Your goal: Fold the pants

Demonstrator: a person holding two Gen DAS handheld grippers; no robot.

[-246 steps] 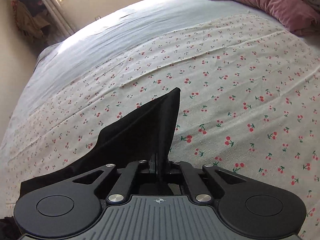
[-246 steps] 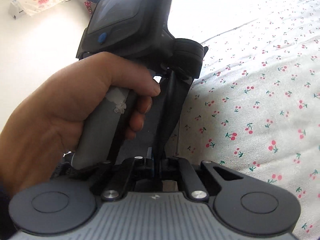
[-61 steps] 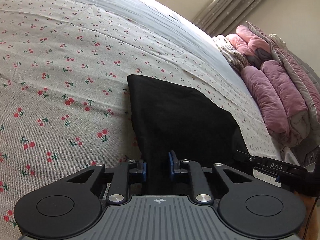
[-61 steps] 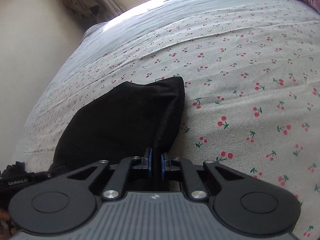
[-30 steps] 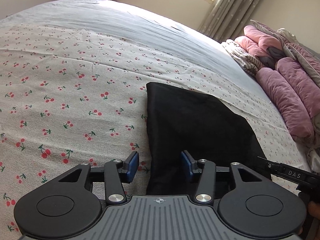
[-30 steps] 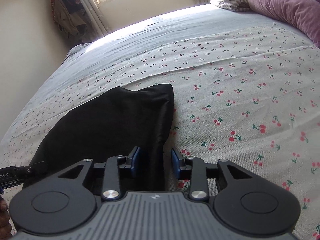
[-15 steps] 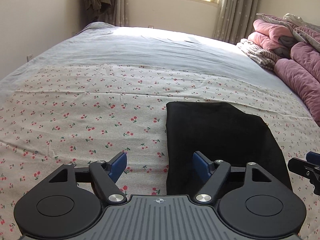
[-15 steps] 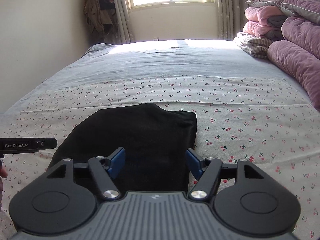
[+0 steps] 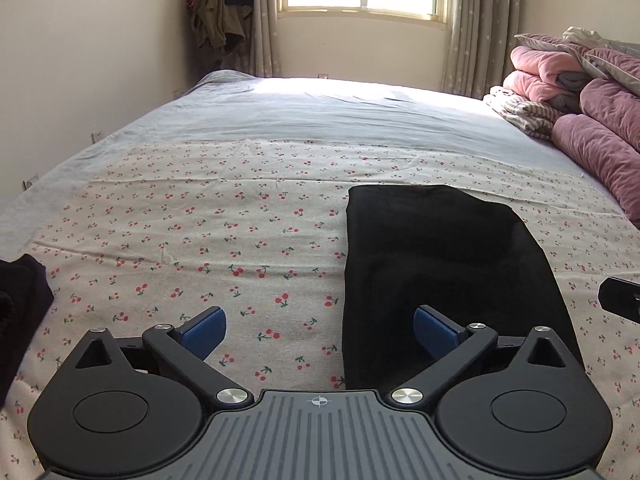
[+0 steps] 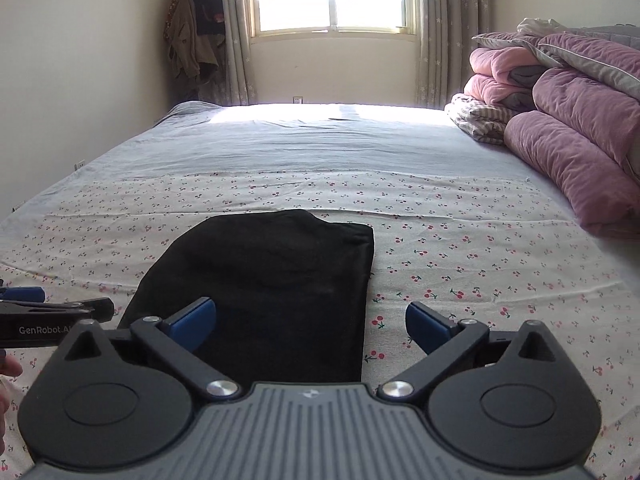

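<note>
Pants (image 9: 440, 264) lie folded, near edge hidden behind both wide-open claws.

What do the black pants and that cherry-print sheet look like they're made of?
Pants: a soft, matte black fabric, perhaps knit; it lies limp and shows no sheen, but the weave is too dark to make out.
Sheet: thin, light woven cloth, probably cotton; it shows fine creases and a flat printed pattern.
</note>
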